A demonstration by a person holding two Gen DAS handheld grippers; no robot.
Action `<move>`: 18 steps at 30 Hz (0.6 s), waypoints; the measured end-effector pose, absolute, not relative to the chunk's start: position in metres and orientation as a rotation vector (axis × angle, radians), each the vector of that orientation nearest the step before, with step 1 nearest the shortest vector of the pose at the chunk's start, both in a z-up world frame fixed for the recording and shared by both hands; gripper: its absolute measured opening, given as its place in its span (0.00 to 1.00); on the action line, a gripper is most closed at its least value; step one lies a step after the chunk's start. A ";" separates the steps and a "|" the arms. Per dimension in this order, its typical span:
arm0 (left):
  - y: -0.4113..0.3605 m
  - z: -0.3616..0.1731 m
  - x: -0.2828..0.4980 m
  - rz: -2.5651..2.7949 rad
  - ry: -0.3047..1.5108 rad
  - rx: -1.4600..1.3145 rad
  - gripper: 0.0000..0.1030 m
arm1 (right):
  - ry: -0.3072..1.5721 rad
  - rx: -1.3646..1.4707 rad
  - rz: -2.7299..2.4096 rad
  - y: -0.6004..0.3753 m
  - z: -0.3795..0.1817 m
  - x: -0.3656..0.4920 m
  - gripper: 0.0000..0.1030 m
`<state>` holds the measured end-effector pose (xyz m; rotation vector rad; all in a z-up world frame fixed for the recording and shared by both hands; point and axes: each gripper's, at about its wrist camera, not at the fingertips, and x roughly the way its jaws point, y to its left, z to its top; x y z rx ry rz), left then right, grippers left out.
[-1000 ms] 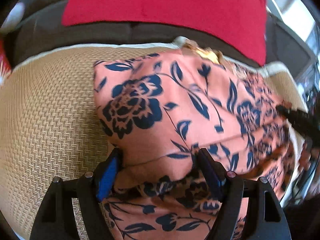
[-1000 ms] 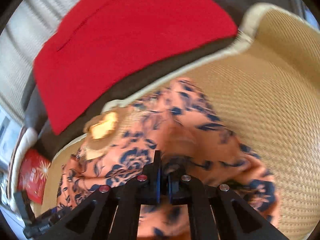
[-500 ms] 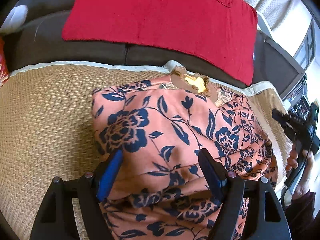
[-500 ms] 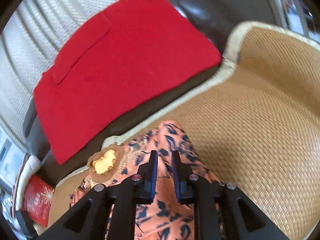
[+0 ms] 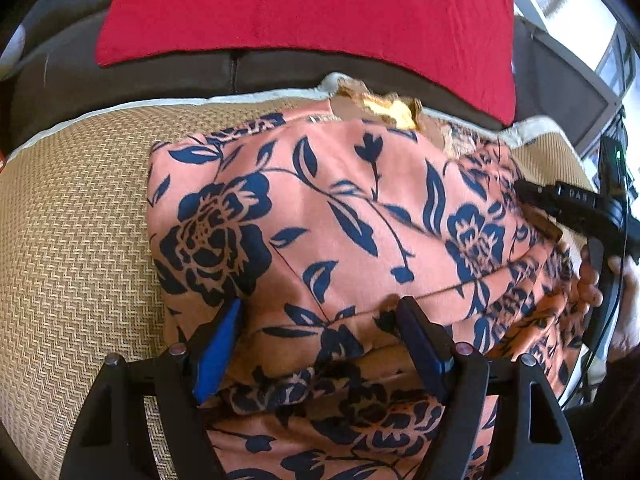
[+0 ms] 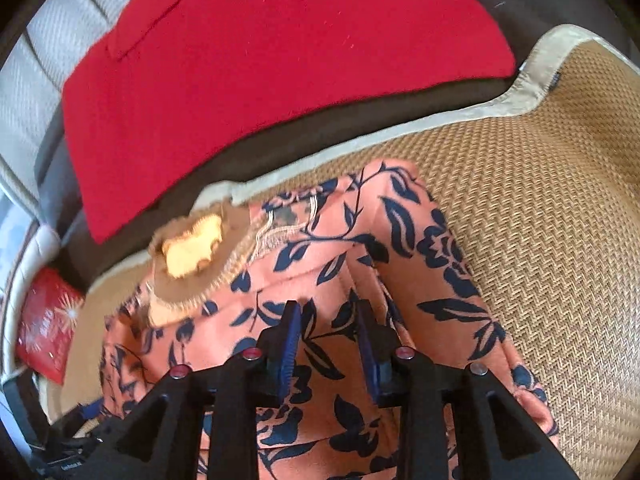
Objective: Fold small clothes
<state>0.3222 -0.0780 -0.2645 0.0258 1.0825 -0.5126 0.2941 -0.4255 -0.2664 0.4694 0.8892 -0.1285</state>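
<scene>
While the right gripper [image 6: 326,320] has just been opening, empty, keep it above the garment [image 6: 360,248]. Left gripper [image 5: 320,320] stands wide, holding nothing; press the fold flat ahead.

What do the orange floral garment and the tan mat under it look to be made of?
Orange garment with navy flowers: thin, smooth woven cloth, perhaps satin-like; it drapes in soft folds with a faint sheen. Tan mat: woven rattan or bamboo-like fibre, matte, with a visible herringbone weave and cream cloth edging.
</scene>
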 end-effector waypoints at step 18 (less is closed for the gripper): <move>-0.082 -0.260 0.327 -0.517 1.057 -0.026 0.78 | 0.785 0.517 -0.123 -0.445 -0.262 0.287 0.81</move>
